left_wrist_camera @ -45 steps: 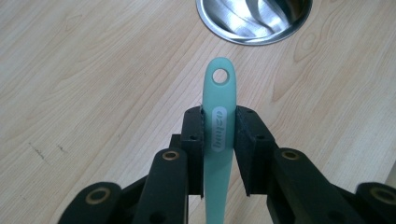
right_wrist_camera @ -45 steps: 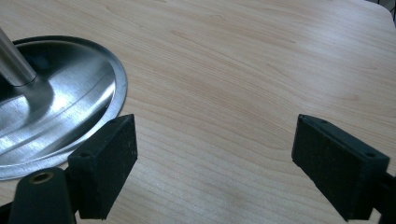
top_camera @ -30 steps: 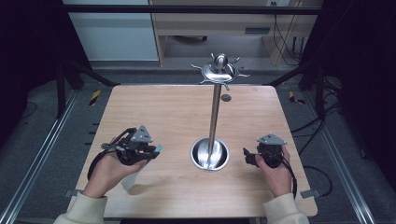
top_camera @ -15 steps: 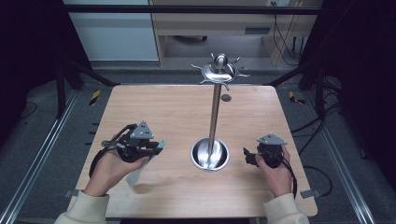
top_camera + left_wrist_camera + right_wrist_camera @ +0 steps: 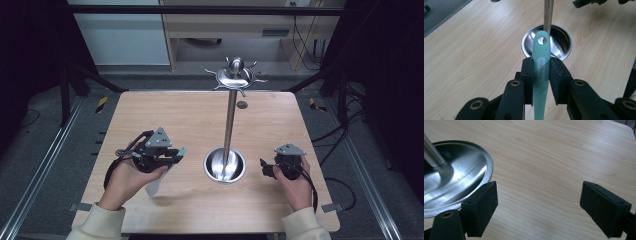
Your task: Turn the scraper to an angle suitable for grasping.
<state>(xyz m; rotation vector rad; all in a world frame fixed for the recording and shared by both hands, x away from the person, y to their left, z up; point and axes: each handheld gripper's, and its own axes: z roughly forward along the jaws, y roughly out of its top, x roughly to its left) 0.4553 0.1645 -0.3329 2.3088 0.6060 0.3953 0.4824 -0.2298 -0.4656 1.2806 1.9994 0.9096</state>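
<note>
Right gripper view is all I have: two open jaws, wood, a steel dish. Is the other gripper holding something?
Observer: Yes, the left gripper is shut on a mint-green utensil handle.
Operator: Which way does the handle point?
Observer: Its end, with a hanging hole, points at the stand's pole.
Operator: What tops that pole?
Observer: A ring of hooks, all bare, seen in the high view.

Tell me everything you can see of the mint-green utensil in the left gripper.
The mint-green utensil has a slim, smooth handle that looks like silicone or plastic, with a round hanging hole at its end and an oval white label. The left gripper has its jaws shut on the handle, hole end pointing toward the steel stand's round base. A pale, flat end hangs below the hand.
</note>
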